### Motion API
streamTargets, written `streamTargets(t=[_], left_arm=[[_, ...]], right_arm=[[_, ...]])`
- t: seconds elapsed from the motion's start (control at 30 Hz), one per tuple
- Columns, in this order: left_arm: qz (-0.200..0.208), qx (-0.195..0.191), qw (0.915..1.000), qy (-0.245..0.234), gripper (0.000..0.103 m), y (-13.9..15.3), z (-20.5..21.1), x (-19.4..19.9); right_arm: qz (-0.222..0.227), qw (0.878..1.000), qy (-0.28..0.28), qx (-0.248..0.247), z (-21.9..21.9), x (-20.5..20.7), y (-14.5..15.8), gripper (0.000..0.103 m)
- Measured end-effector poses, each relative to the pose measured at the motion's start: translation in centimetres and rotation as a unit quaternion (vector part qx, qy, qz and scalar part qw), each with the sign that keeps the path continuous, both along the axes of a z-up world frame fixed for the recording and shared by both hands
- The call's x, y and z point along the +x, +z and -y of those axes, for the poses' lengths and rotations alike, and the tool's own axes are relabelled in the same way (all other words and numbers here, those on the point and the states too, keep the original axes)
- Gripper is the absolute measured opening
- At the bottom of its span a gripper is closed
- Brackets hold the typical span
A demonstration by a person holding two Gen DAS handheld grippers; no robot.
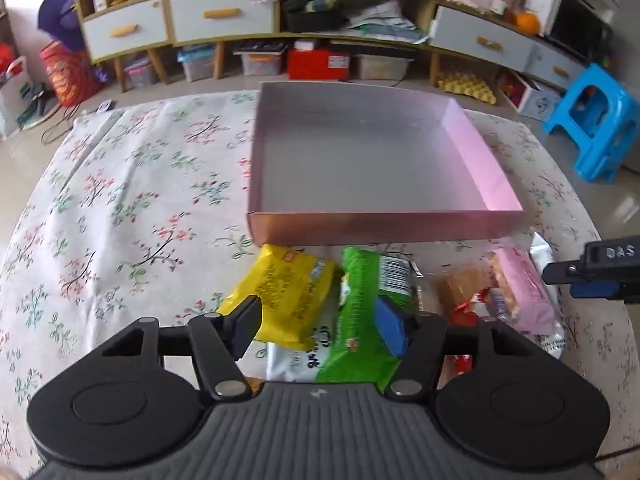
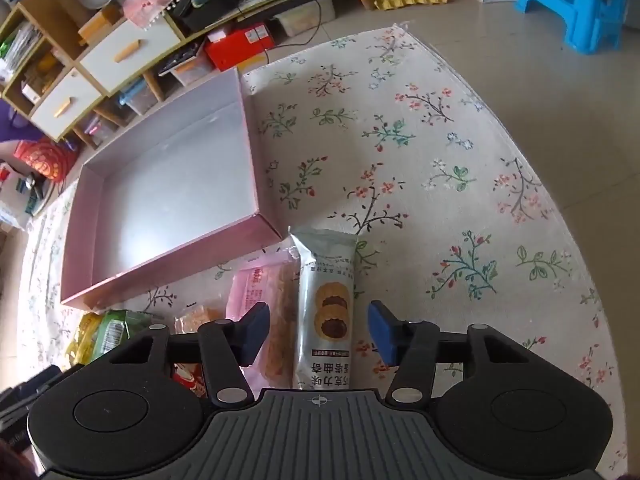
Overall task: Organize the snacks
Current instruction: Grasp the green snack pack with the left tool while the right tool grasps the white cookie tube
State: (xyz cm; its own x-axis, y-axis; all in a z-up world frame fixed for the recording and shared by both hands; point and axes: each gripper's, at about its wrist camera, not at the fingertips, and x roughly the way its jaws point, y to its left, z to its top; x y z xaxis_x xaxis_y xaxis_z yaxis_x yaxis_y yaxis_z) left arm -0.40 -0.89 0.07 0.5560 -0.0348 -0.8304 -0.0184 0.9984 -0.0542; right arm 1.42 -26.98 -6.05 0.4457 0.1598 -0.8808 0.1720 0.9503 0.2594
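The right gripper (image 2: 318, 330), tilted steeply down, hangs with its jaws apart on either side of a grey cookie packet (image 2: 326, 304) without pressing it, a stance that looks like the lead-in to a pick. Just beside that packet lies a pink-wrapped snack (image 2: 256, 284), part of a loose heap near the front wall of a shallow pink box (image 1: 472, 152), which sits open with nothing in it, evidently the place the snacks are meant to go. The left gripper (image 1: 320, 324), also angled down with jaws apart and nothing clamped, hovers over a yellow packet (image 1: 288, 284) and a green packet (image 1: 364, 280), while a white wrapper (image 1: 292, 360) lies under them; whether it will take the yellow or the green cannot be told. All rest on a counter covered by a floral cloth (image 1: 120, 200). Beyond it the room is cluttered: a low shelf unit with white drawers (image 1: 224, 12), a red box (image 1: 316, 62) and storage tubs on the floor beneath it, and a blue plastic stool (image 1: 596, 120) to one side.
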Motion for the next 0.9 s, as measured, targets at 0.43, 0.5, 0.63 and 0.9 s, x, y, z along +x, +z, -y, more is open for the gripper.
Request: streamTargets(t=[0.43,0.5,0.63,0.9], left_arm=[[-0.027,0.014,0.9963,-0.080,0.054,-2.2,3.4,0.6],[-0.024,0.016,0.9962,-0.082,0.050,-2.0,3.3,0.6],[0.009,-0.022,0.9967,-0.078,0.040,-1.0,2.4,-0.2],[0.042,-0.068,0.9940,-0.075,0.036,0.5,1.2,-0.7]], right_arm=[[-0.042,0.998,0.027,-0.036,-1.8,-0.5,-1.9,0.047],[-0.036,0.998,0.031,-0.028,-1.7,-0.5,-1.9,0.031],[-0.010,0.999,0.025,-0.024,-1.3,-0.5,-1.6,0.028],[0.010,1.000,0.013,-0.004,-0.2,-1.2,0.0,0.028]])
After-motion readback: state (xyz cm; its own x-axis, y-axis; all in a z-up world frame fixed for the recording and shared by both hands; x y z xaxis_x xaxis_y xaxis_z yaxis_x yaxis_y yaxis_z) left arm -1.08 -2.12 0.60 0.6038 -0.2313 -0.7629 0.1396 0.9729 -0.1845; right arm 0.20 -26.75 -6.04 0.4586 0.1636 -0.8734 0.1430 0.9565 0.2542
